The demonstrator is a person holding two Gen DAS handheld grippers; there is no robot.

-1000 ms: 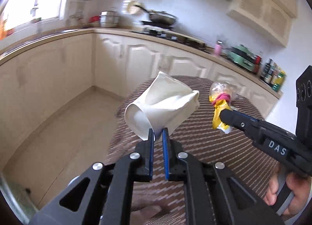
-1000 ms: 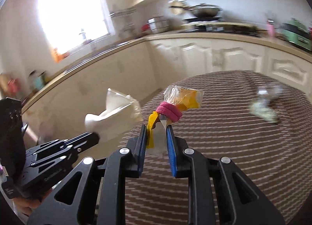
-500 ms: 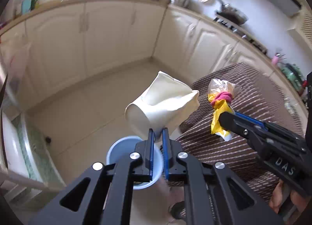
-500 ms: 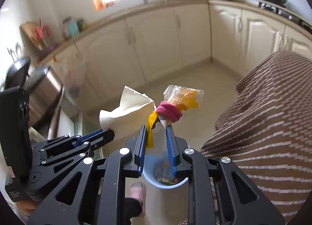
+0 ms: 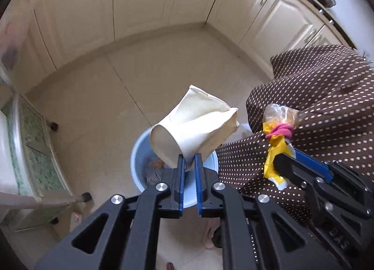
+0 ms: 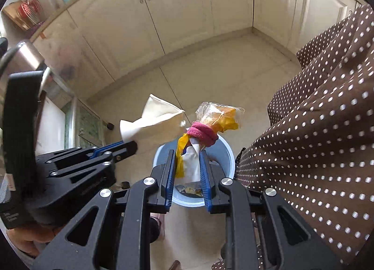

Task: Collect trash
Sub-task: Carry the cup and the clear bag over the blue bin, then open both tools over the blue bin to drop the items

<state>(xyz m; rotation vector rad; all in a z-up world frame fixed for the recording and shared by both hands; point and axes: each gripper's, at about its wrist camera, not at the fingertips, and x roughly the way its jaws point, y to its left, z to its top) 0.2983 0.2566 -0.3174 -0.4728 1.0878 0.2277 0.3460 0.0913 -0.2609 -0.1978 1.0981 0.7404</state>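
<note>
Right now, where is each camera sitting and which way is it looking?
Left wrist: rides the left gripper, looking down at the crushed paper cup; right gripper shows.
Right wrist: rides the right gripper, looking down at the tied snack bag; left gripper and a hand show.
Both see the blue bin below.

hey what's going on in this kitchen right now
A person is clearing trash with a gripper in each hand. The left gripper is shut on a crumpled paper cup, and the right gripper is shut on a tied plastic bag. Both are held over a blue bin on the floor beside the dotted tablecloth. Nothing has been dropped in yet.
</note>
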